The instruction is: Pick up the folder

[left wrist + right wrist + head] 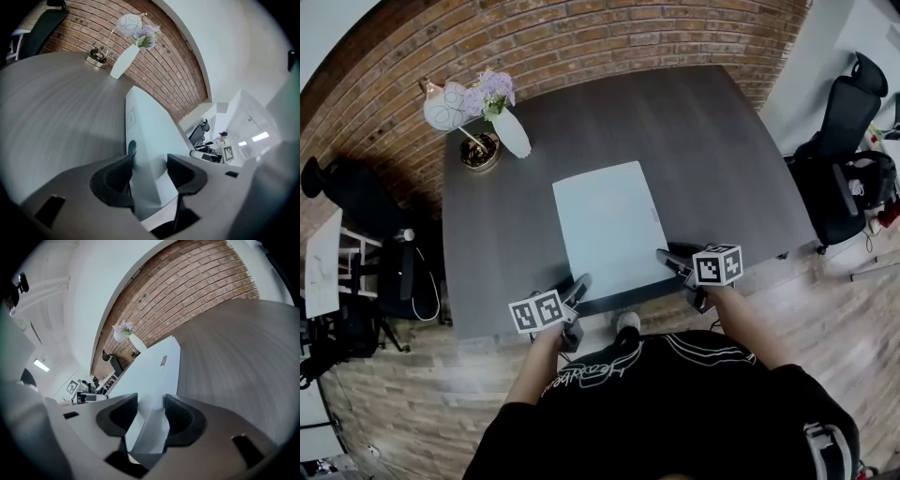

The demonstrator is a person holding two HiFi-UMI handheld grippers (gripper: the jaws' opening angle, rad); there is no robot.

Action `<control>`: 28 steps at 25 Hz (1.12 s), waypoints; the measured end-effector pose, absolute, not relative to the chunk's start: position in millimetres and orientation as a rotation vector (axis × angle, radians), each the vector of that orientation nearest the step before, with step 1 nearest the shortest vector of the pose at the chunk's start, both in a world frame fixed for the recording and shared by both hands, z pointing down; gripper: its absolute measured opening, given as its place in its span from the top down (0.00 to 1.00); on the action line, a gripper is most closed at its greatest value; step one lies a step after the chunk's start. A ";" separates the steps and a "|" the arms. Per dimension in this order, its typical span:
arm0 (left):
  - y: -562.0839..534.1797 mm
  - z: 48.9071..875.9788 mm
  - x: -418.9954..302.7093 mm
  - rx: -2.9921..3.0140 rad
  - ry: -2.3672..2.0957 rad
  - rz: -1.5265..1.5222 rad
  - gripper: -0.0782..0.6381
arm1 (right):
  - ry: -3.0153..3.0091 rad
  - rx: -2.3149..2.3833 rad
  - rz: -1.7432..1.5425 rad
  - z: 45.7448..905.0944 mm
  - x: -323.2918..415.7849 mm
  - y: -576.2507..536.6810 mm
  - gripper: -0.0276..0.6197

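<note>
— While both arms reach forward from the body, how does the left one sit?

— The left forearm (534, 366) runs up and slightly right toward the table's (722, 159) near edge. The left gripper (581, 281) points forward and down at the near left corner of the folder (605, 230). In the left gripper view its jaws are closed on that corner, with the pale blue folder running out between the two pads.

— And the folder itself?

— It lies in the middle of the near half of the dark table, long side pointing away, with its near edge at the table's front edge. Whether that edge is raised off the wood, I cannot tell.

— The right side?

— The right forearm (750, 328) comes in from the lower right. The right gripper (664, 256) angles down and left onto the near right corner, and its own view shows both pads clamped on the folder there.

— Counts?

— Two grippers, each with one marker cube: left cube (536, 311), right cube (717, 264). One folder and one table. At the far left corner stand one white vase (511, 131) of lilac flowers (492, 91) and one lamp (445, 106) just beside it. One black office chair (844, 159) stands off to the right.
</note>
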State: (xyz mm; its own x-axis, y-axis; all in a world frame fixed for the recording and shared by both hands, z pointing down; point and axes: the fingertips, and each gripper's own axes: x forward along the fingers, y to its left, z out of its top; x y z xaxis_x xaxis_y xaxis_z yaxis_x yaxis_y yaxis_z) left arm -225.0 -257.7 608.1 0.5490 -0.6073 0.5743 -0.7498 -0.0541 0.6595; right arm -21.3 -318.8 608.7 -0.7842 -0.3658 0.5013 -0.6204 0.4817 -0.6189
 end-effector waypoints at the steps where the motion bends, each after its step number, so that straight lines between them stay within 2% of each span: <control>1: -253.4 607.6 -223.7 1.744 -1.135 0.169 0.57 | -2.430 0.832 1.199 608.4 -20.1 -314.5 0.69; 28: -157.1 605.2 -197.7 1.744 -1.188 0.138 0.58 | -2.440 0.779 1.193 610.1 6.6 -219.0 0.69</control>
